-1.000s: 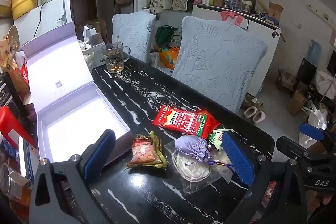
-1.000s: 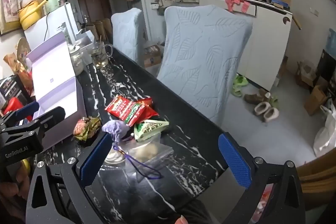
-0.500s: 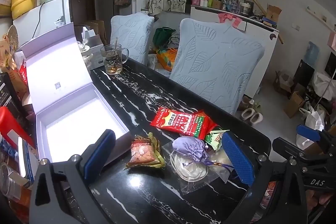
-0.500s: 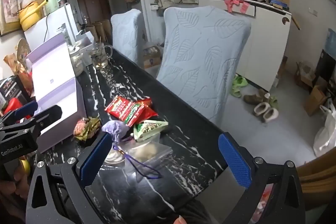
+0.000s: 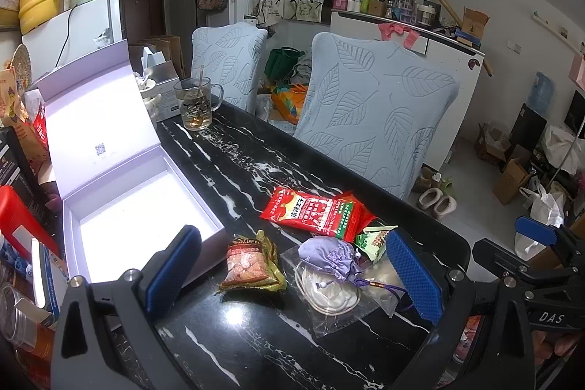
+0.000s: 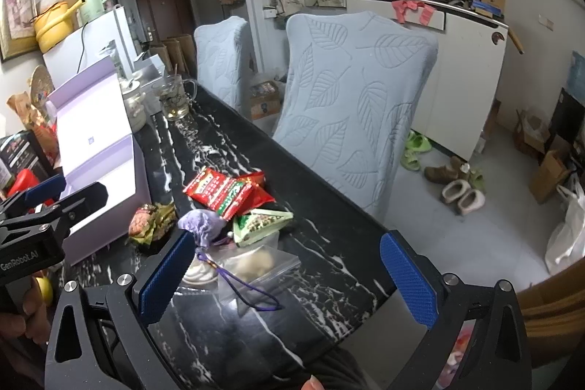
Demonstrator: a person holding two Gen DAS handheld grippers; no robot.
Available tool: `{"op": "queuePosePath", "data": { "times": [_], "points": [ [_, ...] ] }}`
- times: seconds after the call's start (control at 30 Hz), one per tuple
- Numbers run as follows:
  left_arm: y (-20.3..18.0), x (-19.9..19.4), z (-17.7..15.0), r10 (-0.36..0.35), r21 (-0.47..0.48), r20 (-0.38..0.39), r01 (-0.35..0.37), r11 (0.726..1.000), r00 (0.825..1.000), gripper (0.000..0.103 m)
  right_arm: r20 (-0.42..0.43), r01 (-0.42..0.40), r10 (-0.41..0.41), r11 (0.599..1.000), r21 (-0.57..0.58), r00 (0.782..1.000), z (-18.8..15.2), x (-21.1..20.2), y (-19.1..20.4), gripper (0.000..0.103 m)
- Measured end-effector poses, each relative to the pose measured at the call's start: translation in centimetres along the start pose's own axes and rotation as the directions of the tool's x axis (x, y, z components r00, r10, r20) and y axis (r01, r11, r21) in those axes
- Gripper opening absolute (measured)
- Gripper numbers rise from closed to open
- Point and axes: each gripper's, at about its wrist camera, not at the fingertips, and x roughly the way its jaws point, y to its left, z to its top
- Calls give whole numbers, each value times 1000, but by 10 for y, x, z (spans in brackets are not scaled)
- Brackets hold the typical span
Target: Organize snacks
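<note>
On the black marble table (image 5: 234,163) lie a red snack bag (image 5: 314,212), a small gold-and-orange packet (image 5: 250,262), a green triangular packet (image 5: 374,240), a lilac drawstring pouch (image 5: 329,256) and a clear zip bag (image 5: 340,295) under the pouch. An open lilac box (image 5: 139,207) stands to their left. My left gripper (image 5: 292,275) hovers open above the packet and pouch, holding nothing. My right gripper (image 6: 289,275) is open over the table's near right end, above the clear zip bag (image 6: 256,265), with the red bag (image 6: 219,190) and pouch (image 6: 203,225) just ahead.
A glass mug (image 5: 195,105) with a spoon stands farther back on the table. Two chairs with leaf-pattern covers (image 5: 373,123) line the right side. Boxes and red packages (image 5: 18,214) crowd the left edge. Slippers and bags litter the floor (image 6: 457,196).
Both grippers have drawn back a little, so the snacks sit slightly farther away in view. Nothing was grasped, and the snacks lie where they were.
</note>
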Motion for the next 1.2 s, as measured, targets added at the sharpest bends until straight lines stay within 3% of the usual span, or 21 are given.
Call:
{"op": "queuePosePath", "data": {
  "times": [1.2],
  "points": [
    [-2,-1,-1,1,3,0,-1,1000,1000,103,5,3,-3,1000,-1,1000,-1,0,0,103]
  ]
}}
